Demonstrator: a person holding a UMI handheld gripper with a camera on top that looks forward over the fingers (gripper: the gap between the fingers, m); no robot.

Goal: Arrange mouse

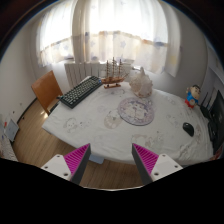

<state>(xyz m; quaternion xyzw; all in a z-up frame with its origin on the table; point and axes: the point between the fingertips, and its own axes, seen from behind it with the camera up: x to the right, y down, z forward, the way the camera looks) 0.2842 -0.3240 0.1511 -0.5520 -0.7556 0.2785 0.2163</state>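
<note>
A small black mouse [188, 128] lies on the white-clothed table [90, 125] near its right end, far beyond my fingers and off to the right. My gripper [112, 160] is open and empty, held back from the table's near edge over the wooden floor. Its two pink pads [77, 158] stand wide apart with nothing between them.
On the table are a black keyboard [82, 91] at the far left, a ship model [114, 72], a round patterned plate [136, 109], a white figure [143, 83] and a small blue toy [193, 96]. A wooden chair [46, 91] stands at the left. Curtained windows are behind.
</note>
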